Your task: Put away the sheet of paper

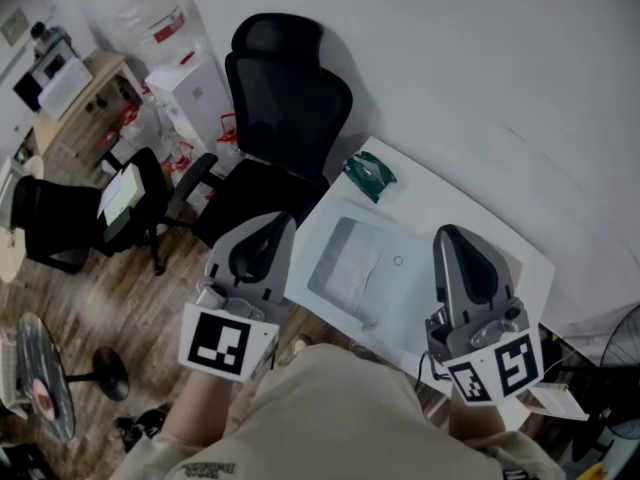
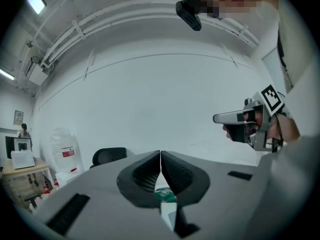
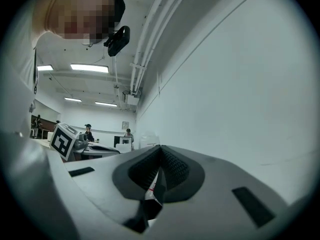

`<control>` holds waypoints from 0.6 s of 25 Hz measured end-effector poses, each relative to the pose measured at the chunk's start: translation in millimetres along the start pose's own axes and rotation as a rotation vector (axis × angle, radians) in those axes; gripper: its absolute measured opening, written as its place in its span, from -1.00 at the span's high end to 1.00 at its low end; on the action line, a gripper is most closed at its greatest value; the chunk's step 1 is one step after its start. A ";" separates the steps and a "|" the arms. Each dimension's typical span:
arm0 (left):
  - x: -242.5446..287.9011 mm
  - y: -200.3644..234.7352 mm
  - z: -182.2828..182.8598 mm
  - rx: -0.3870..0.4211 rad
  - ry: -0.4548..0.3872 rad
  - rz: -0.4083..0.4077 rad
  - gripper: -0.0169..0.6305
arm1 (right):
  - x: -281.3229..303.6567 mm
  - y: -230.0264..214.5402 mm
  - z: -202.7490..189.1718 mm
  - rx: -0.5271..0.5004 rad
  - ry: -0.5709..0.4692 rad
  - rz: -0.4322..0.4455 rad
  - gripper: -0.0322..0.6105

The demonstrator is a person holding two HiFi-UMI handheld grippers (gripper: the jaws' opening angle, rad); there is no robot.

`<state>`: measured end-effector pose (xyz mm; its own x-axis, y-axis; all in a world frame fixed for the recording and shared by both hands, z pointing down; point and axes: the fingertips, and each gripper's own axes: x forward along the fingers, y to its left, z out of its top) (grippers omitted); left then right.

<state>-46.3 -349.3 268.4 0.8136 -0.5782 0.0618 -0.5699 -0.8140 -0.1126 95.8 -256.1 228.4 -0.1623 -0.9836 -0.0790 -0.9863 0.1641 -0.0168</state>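
Observation:
The sheet of paper (image 1: 362,264) lies flat on the white table (image 1: 470,218), apparently inside a clear sleeve. My left gripper (image 1: 281,220) is held above the table's left edge, its jaws shut with nothing between them; its own view (image 2: 160,154) shows the tips touching. My right gripper (image 1: 447,234) hovers over the table's right part, also shut and empty, pointing at the wall (image 3: 160,148). Neither touches the paper. From the left gripper view the right gripper (image 2: 245,121) shows in a hand.
A green packet (image 1: 370,174) lies at the table's far corner, also glimpsed under the left jaws (image 2: 165,195). A black office chair (image 1: 286,98) stands left of the table. A white wall runs behind. Chairs, boxes and a fan (image 1: 40,393) occupy the wooden floor at left.

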 end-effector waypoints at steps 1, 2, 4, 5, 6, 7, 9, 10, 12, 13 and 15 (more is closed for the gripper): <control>-0.4 -1.1 -2.9 -0.005 0.007 -0.002 0.88 | 0.4 1.1 -3.2 0.007 0.004 0.007 0.83; -0.6 -1.9 -6.7 -0.011 0.016 -0.004 0.88 | 1.2 2.4 -7.2 0.016 0.008 0.015 0.83; -0.6 -3.3 -16.1 -0.024 0.037 -0.007 0.88 | 3.7 5.2 -17.2 0.039 0.022 0.029 0.83; -0.6 -4.0 -20.8 -0.029 0.048 -0.009 0.88 | 5.2 6.5 -22.4 0.050 0.032 0.035 0.83; -0.6 -4.8 -25.3 -0.030 0.059 -0.011 0.88 | 6.7 7.8 -27.5 0.059 0.044 0.041 0.83; -0.4 -5.6 -29.6 -0.028 0.071 -0.013 0.88 | 8.0 9.0 -32.1 0.065 0.057 0.046 0.83; 0.0 -6.7 -37.9 -0.019 0.094 -0.012 0.88 | 10.0 11.8 -40.3 0.068 0.087 0.058 0.83; -0.1 -6.9 -41.6 -0.019 0.103 -0.011 0.88 | 10.8 13.6 -43.9 0.069 0.100 0.065 0.83; -1.6 -6.6 -47.7 -0.032 0.116 -0.008 0.88 | 11.9 17.3 -49.2 0.079 0.117 0.081 0.83; -2.4 -6.5 -49.7 -0.042 0.120 -0.008 0.88 | 12.3 18.6 -50.8 0.086 0.121 0.087 0.83; -2.6 -6.6 -51.1 -0.057 0.123 -0.010 0.88 | 13.7 19.2 -51.8 0.098 0.121 0.093 0.83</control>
<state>-50.6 -345.3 319.6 0.8010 -0.5697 0.1838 -0.5703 -0.8196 -0.0547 73.2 -270.4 278.7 -0.2611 -0.9647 0.0353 -0.9602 0.2558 -0.1125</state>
